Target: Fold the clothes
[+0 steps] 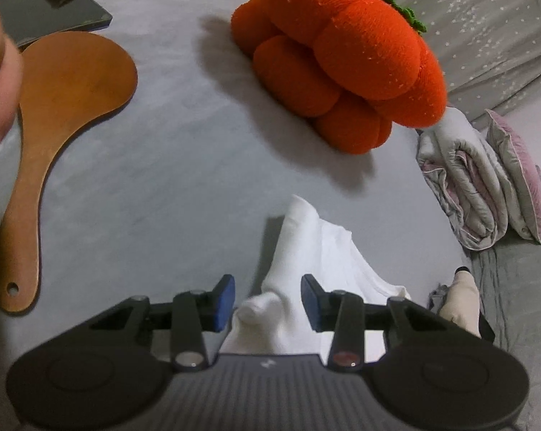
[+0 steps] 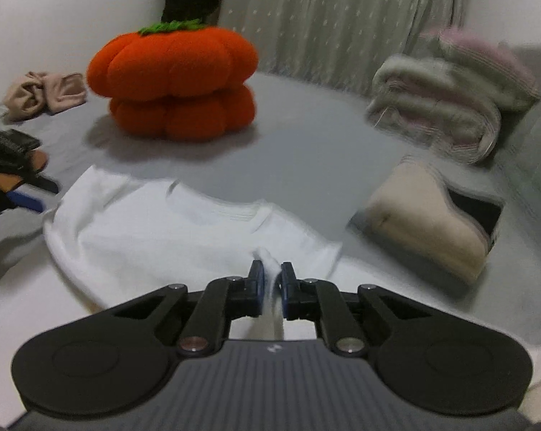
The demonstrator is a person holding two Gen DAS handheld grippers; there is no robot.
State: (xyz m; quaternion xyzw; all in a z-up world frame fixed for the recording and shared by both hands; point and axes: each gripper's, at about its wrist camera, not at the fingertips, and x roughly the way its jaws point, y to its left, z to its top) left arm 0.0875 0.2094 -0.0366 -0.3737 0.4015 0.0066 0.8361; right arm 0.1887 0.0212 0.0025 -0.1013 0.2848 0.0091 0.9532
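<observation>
The white T-shirt [image 2: 155, 230] lay spread on the grey bed [image 2: 306, 151], in front of the orange pumpkin cushion [image 2: 173, 82]. The right tongs [image 2: 271, 280] were nearly closed, pinching a bunched fold of its near edge. The left tongs [image 1: 267, 301] stood wide apart, a ridge of the white T-shirt [image 1: 299, 251] running between the blue pads, untouched by either.

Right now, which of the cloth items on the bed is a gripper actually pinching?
The white shirt: the right gripper is shut on its edge. The beige folded garment, crumpled pink cloth and quilt stack lie untouched.
</observation>
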